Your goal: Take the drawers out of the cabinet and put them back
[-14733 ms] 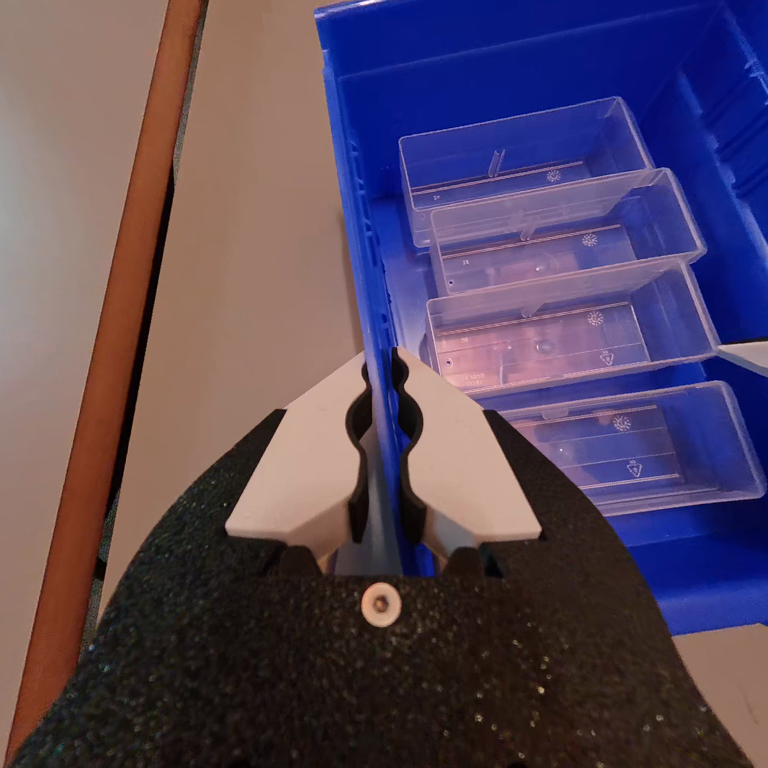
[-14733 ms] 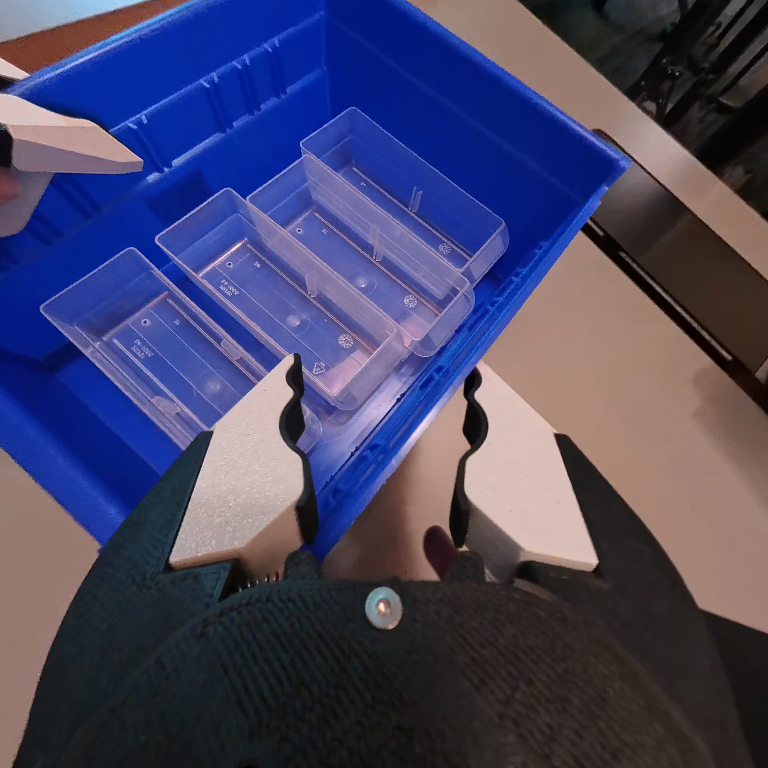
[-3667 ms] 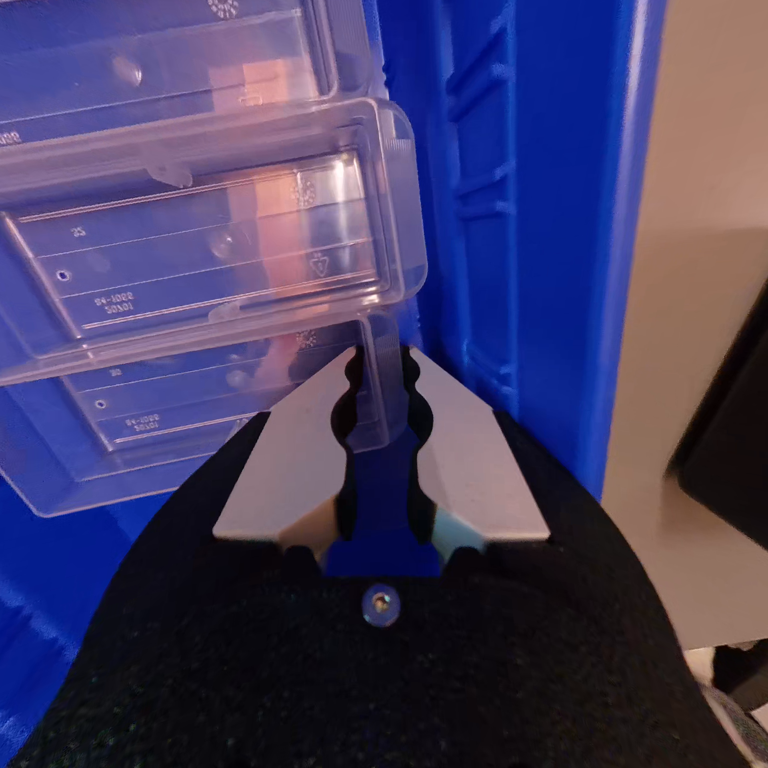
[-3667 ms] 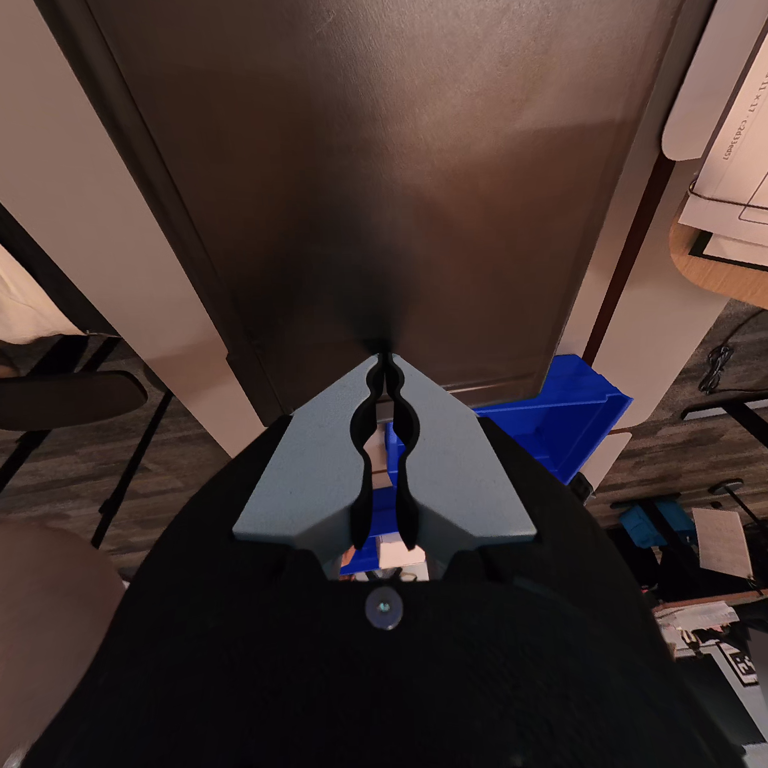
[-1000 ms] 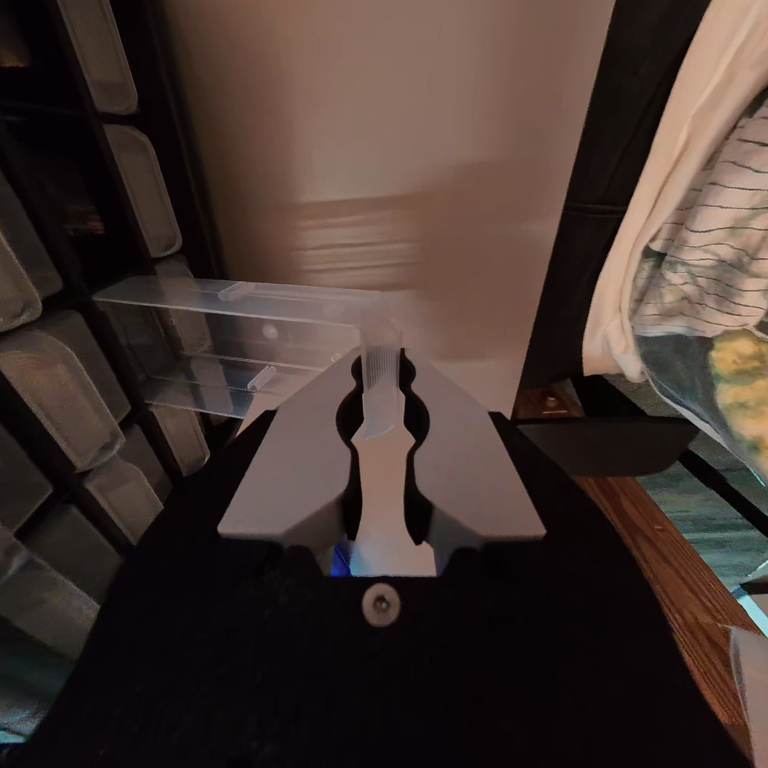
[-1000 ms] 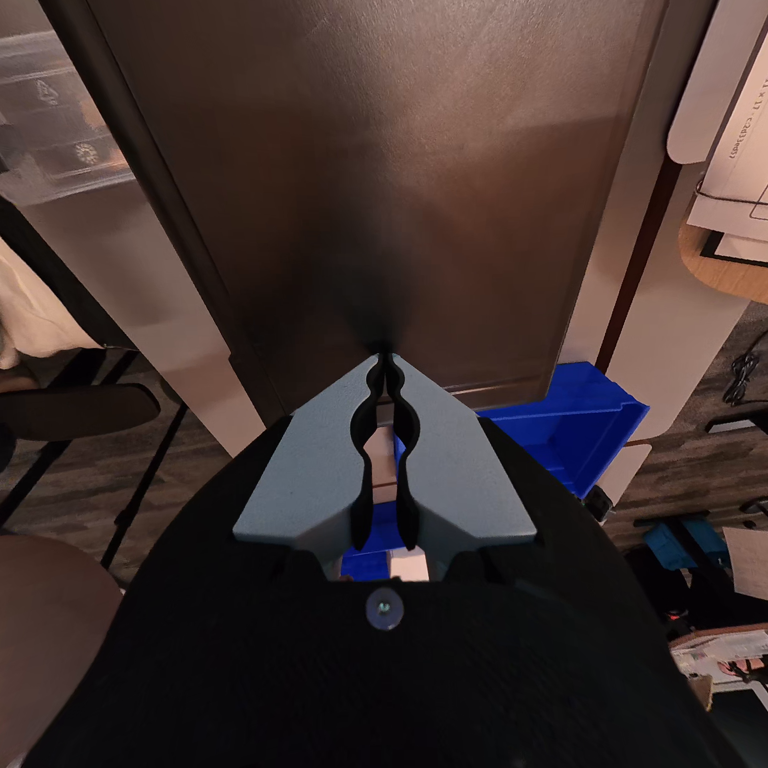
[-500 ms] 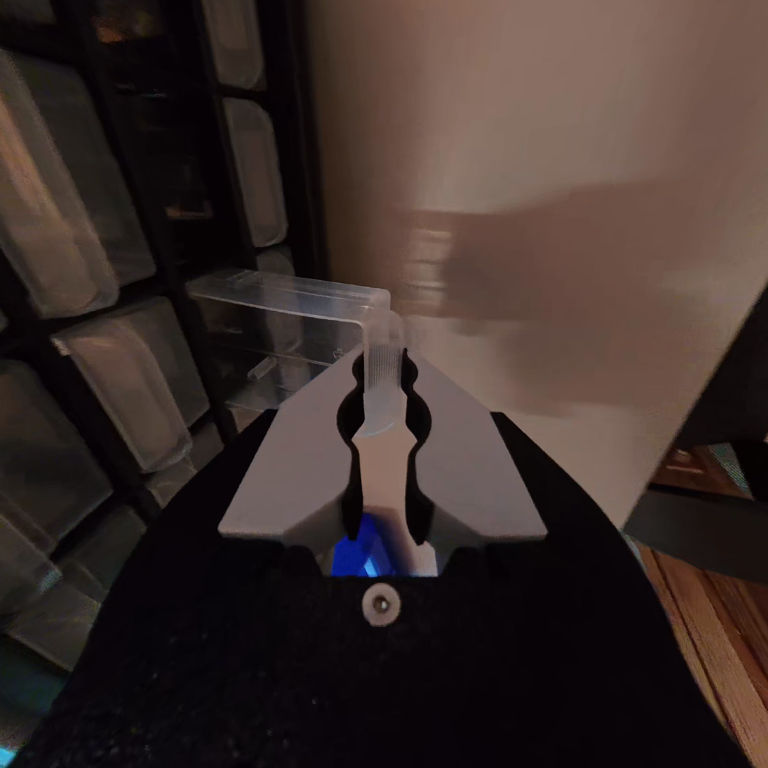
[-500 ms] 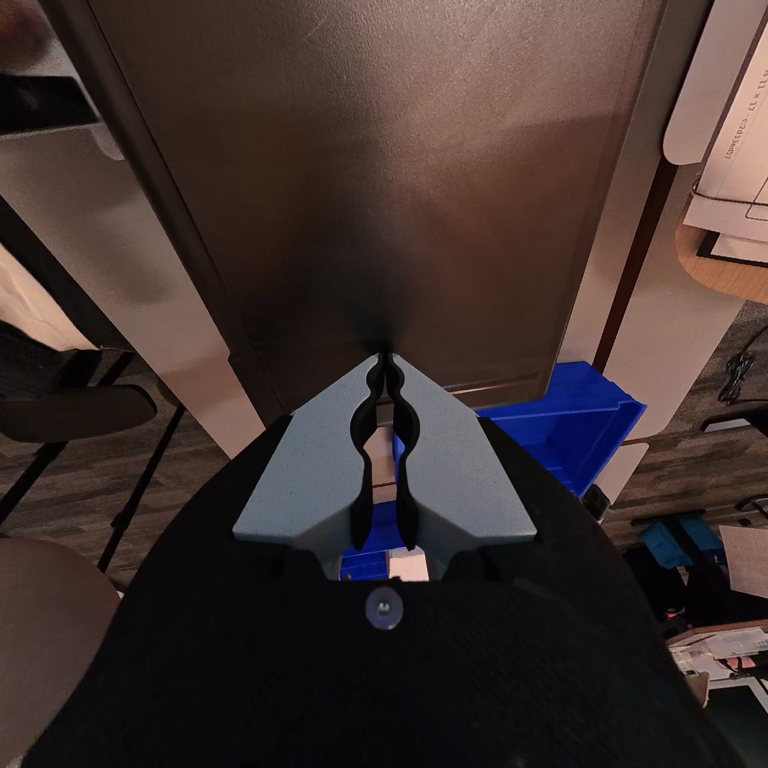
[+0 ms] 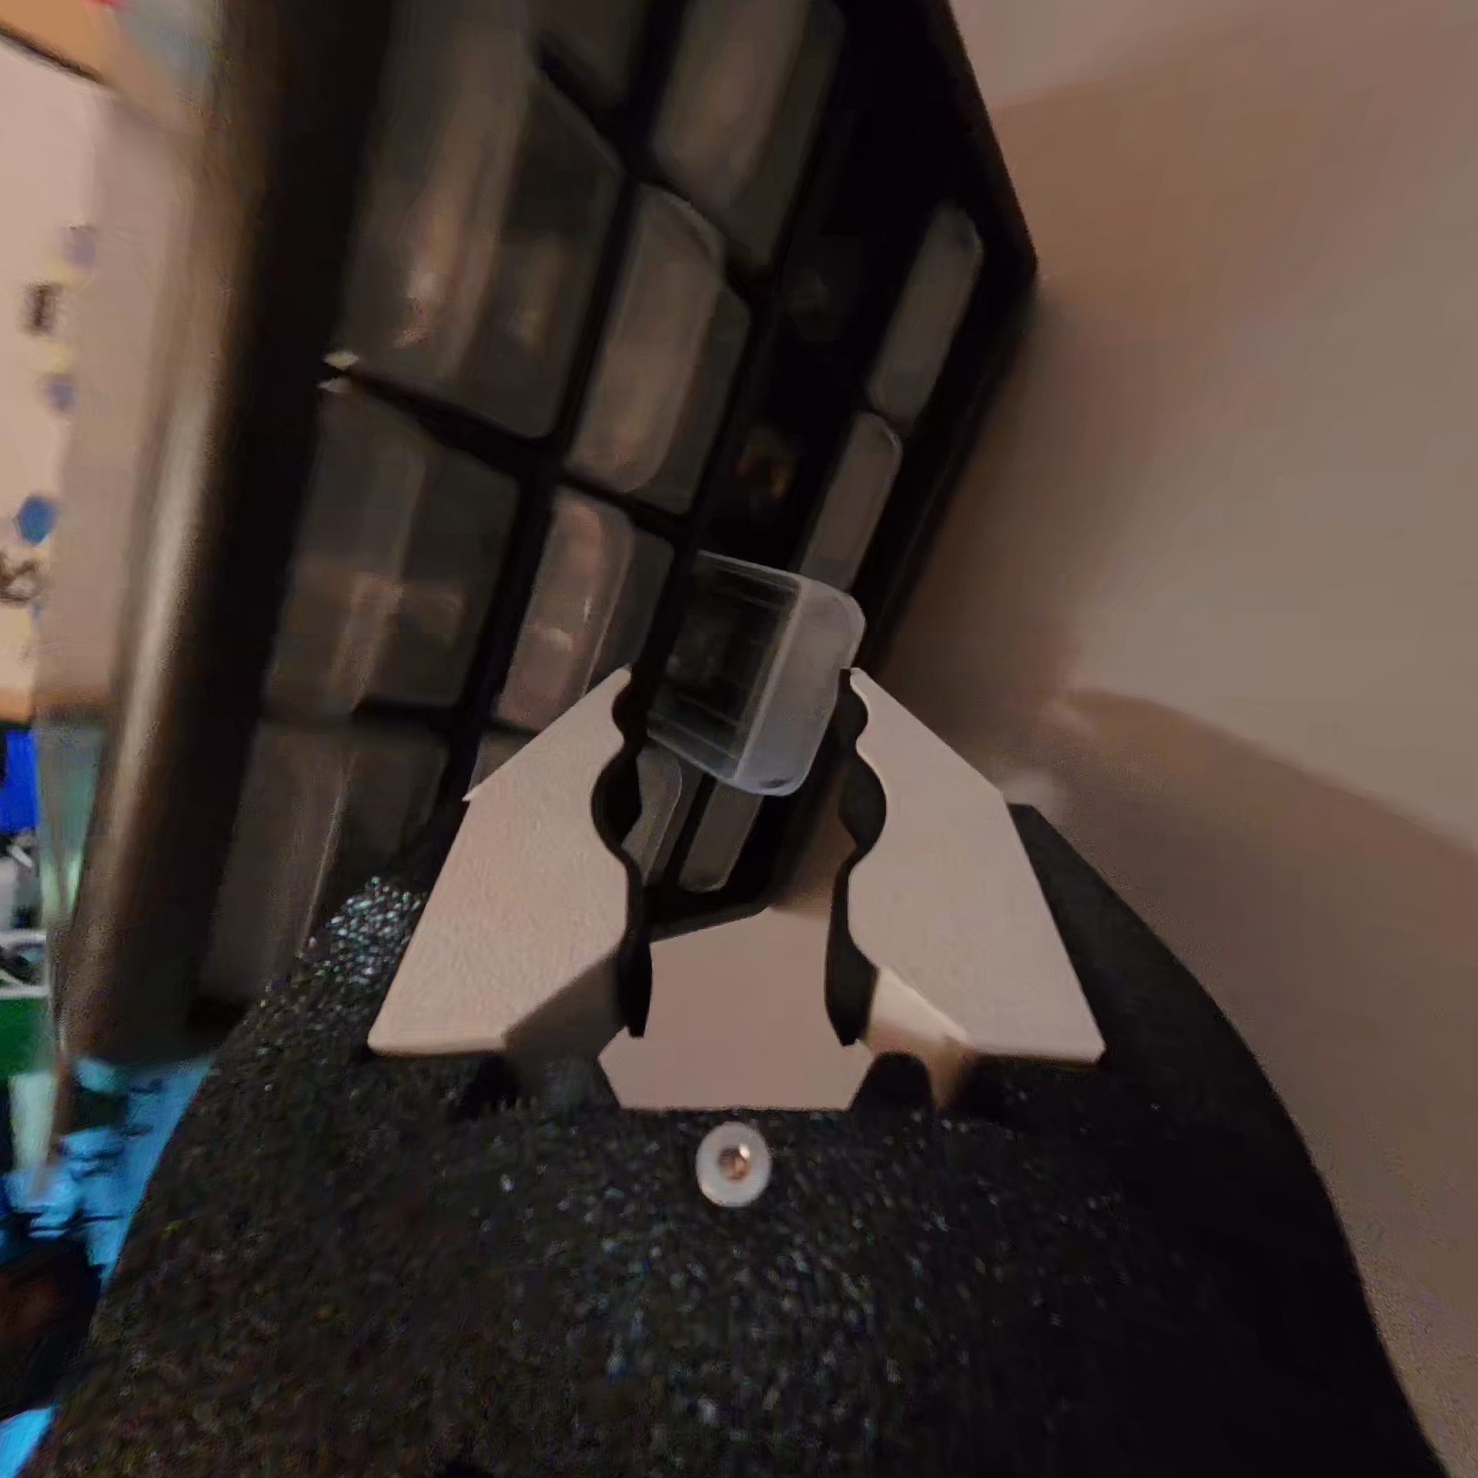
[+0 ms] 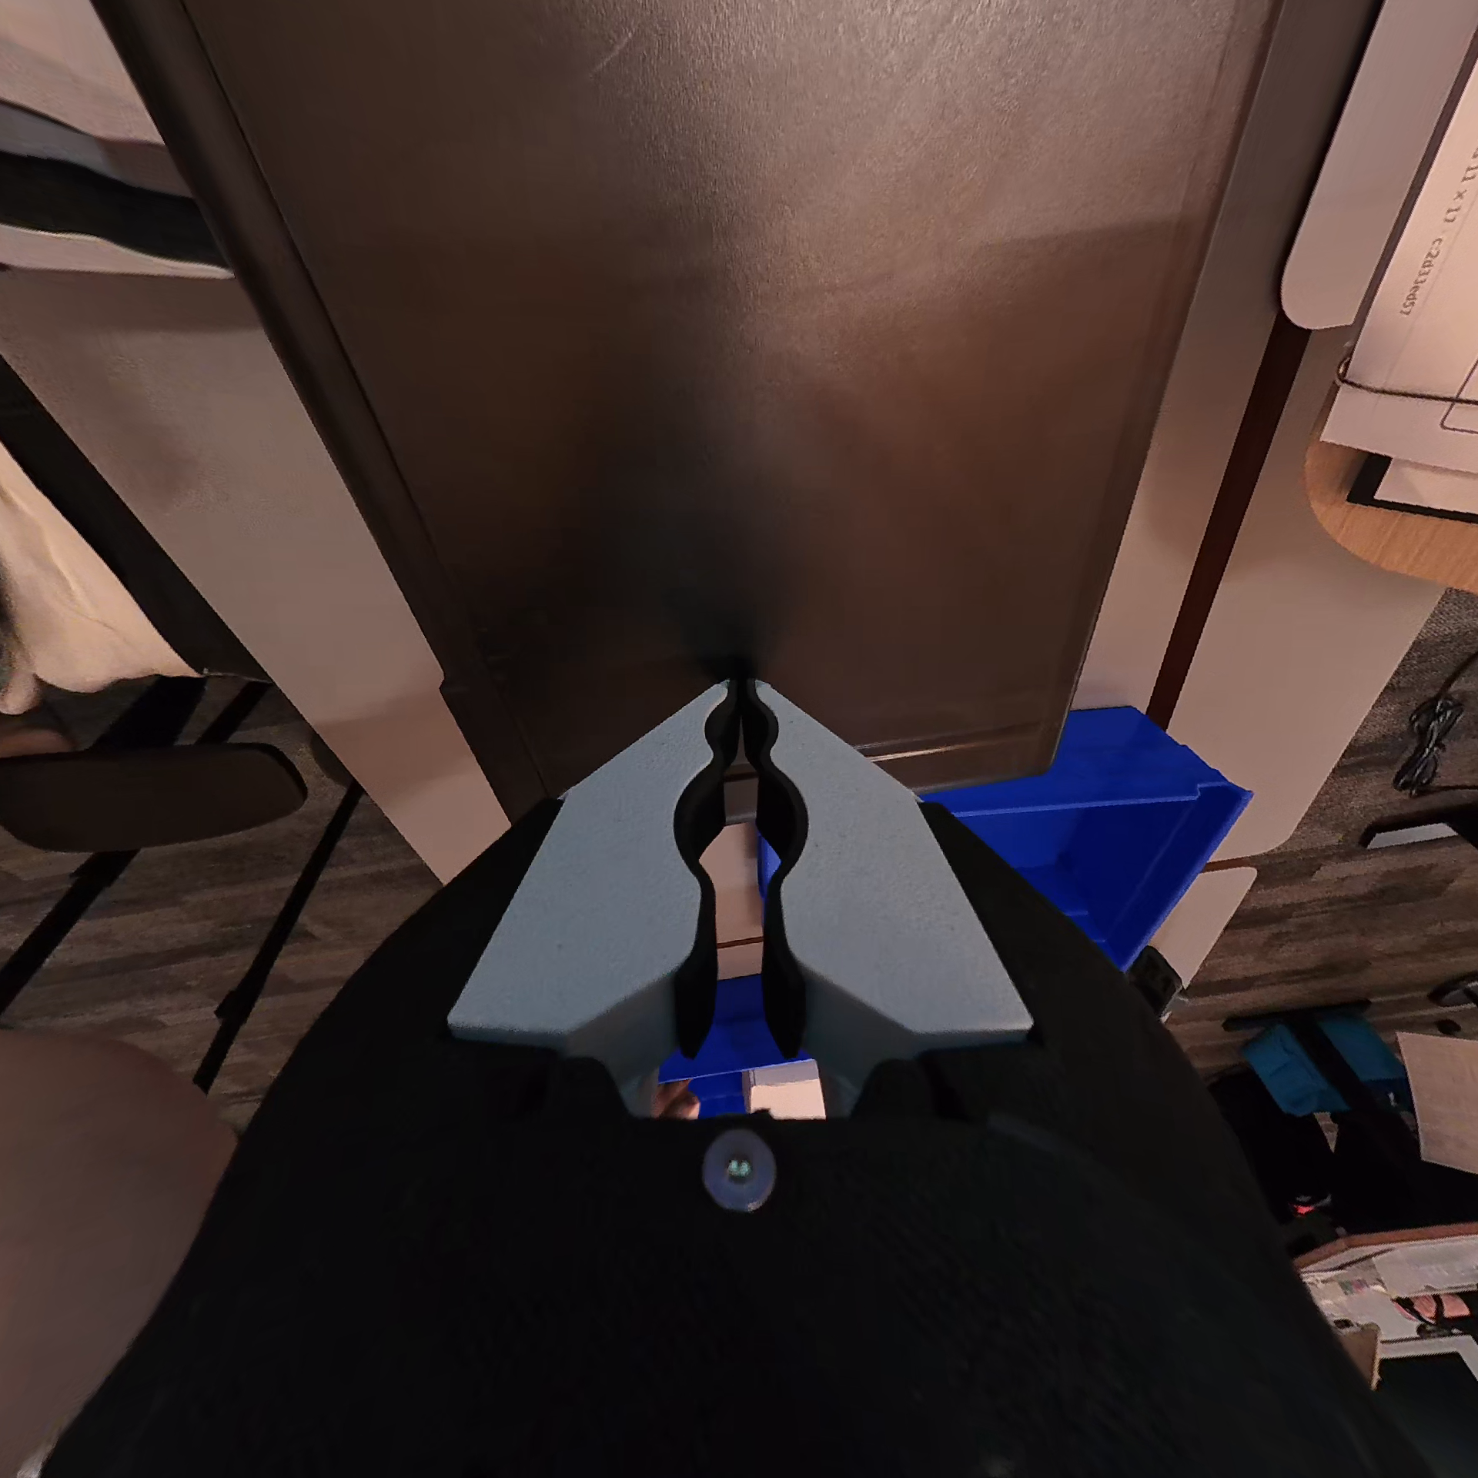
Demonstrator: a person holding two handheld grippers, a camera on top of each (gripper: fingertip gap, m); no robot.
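The black cabinet (image 9: 996,304) fills the left wrist view, with several clear drawers (image 9: 448,264) seated in its slots. One clear drawer (image 9: 760,696) sticks out of a slot in the right column, tilted. My left gripper (image 9: 740,680) is open, and the drawer's front end lies between its fingertips. In the right wrist view my right gripper (image 10: 736,684) is shut and empty. Its tips rest against a dark flat panel (image 10: 760,320). The left wrist view is blurred.
A beige wall (image 9: 1200,400) runs right of the cabinet. A blue bin (image 10: 1120,840) sits below the dark panel. A dark chair seat (image 10: 144,792) is at the left. Papers lie on a wooden shelf (image 10: 1424,360) at the right.
My left gripper carried the clear drawer to the cabinet, put its back end into a slot and opened its jaws. The right gripper has stayed shut against the dark panel.
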